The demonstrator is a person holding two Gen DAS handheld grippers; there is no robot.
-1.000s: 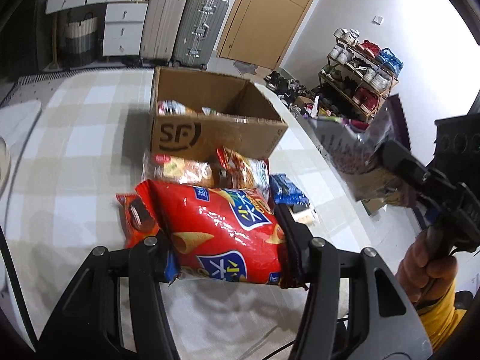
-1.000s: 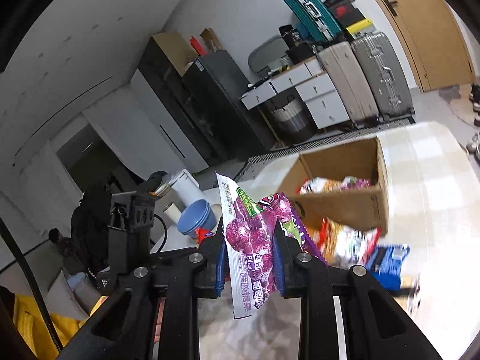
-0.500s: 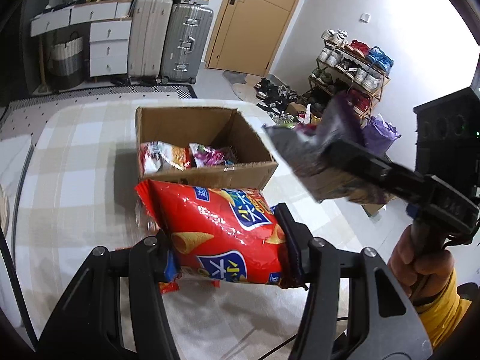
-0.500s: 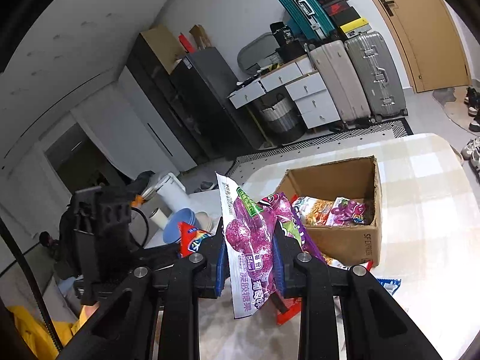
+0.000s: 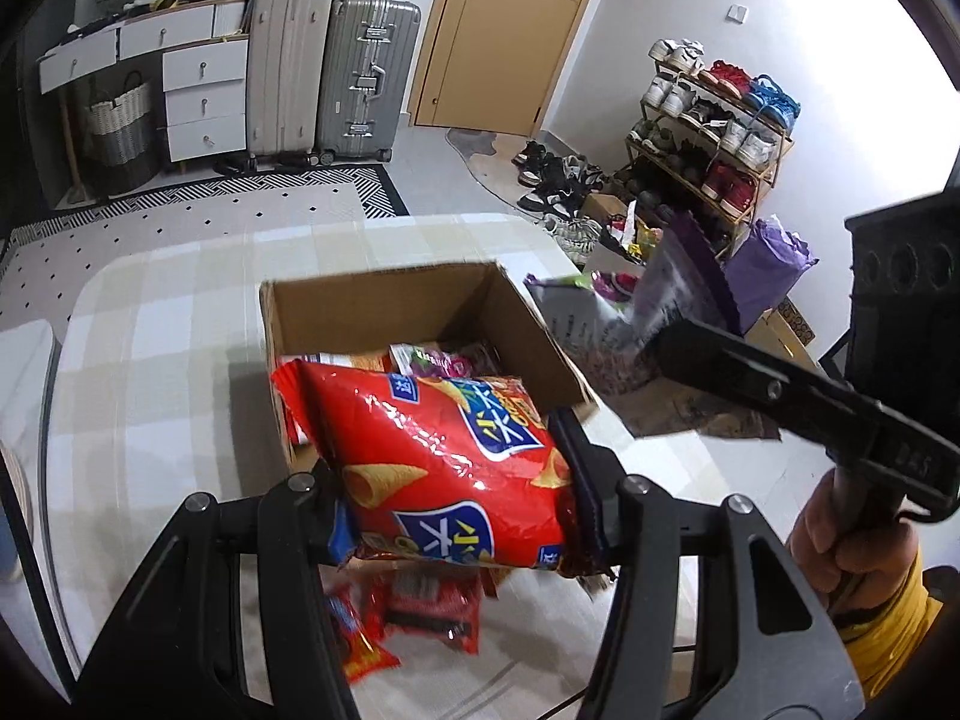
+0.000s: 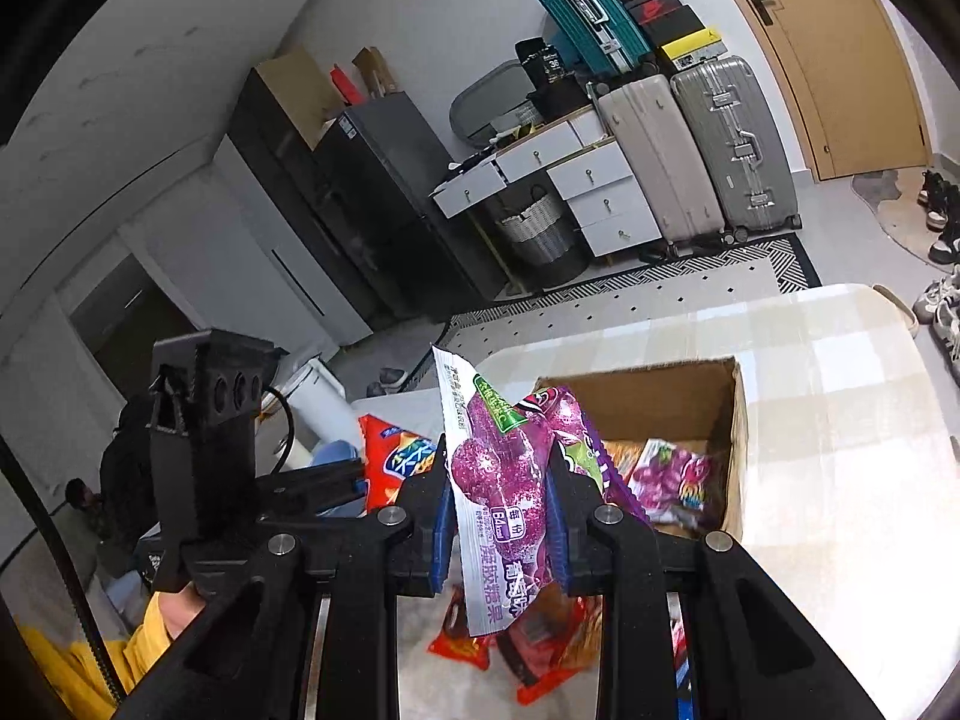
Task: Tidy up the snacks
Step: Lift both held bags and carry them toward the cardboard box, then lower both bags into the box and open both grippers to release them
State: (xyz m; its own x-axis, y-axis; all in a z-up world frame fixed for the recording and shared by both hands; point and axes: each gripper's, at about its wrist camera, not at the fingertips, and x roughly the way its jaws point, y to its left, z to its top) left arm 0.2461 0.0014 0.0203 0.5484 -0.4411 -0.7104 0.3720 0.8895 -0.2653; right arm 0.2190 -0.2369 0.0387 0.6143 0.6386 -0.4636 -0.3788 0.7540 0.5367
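Carrying both: left gripper (image 5: 456, 504) clamps chips (image 5: 444, 462), right gripper (image 6: 498, 516) clamps candy (image 6: 501, 480) (bags may collide over box (image 5: 336, 306) beyond fingers).

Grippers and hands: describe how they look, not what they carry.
Both grippers, left gripper and right gripper, are matte black, angular frames with silver bolts. The right's fingers carry blue pads. Each has a black block with round holes. Thin black cables trail. The right hand is bare, with a yellow sleeve.
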